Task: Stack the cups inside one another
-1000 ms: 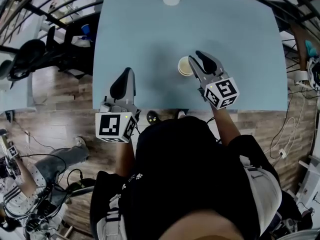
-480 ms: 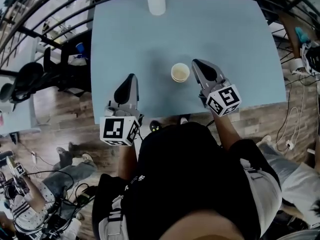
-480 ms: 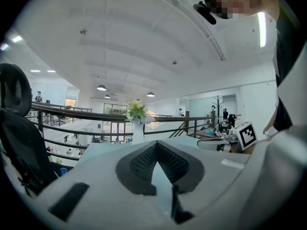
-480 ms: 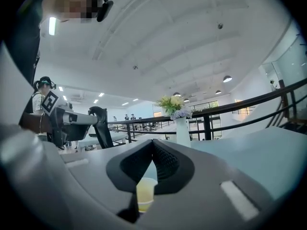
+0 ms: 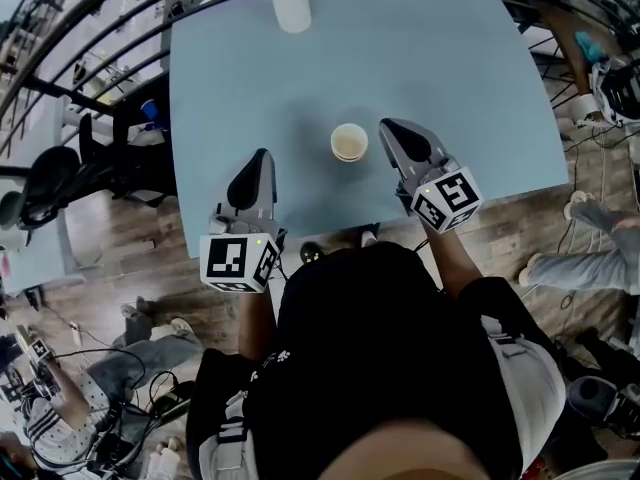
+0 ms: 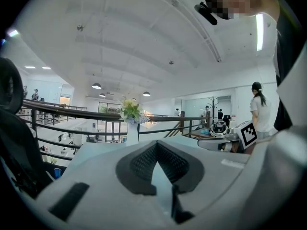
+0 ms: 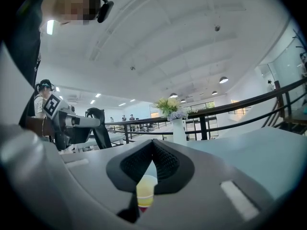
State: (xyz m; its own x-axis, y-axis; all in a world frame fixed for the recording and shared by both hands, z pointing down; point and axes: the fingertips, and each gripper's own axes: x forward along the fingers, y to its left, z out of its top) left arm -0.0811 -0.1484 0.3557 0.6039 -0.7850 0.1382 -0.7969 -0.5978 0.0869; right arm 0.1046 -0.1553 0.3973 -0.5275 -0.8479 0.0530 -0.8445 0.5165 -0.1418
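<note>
1. Head view: a pale paper cup [image 5: 349,142] stands upright on the light blue tabletop [image 5: 450,58], a little above the middle of the frame, its open mouth facing up.
2. The right tongs [image 5: 386,125] lie just right of the cup, near it but not touching, and point toward the top of the frame.
3. The left tongs [image 5: 262,154] hover over the tabletop's near edge, left of and below the cup and well apart from it.
4. Right gripper view: the two pads are pressed together at their tips with nothing pinched. The cup shows through the small gap beneath them, standing farther off on the tabletop.
5. Left gripper view: these pads also meet at the tips and pinch nothing. Only bare tabletop shows through the gap below.
6. A white vase [image 5: 291,8] with flowers stands at the tabletop's far edge, at the upper left of the head view, well apart from the cup.
</note>
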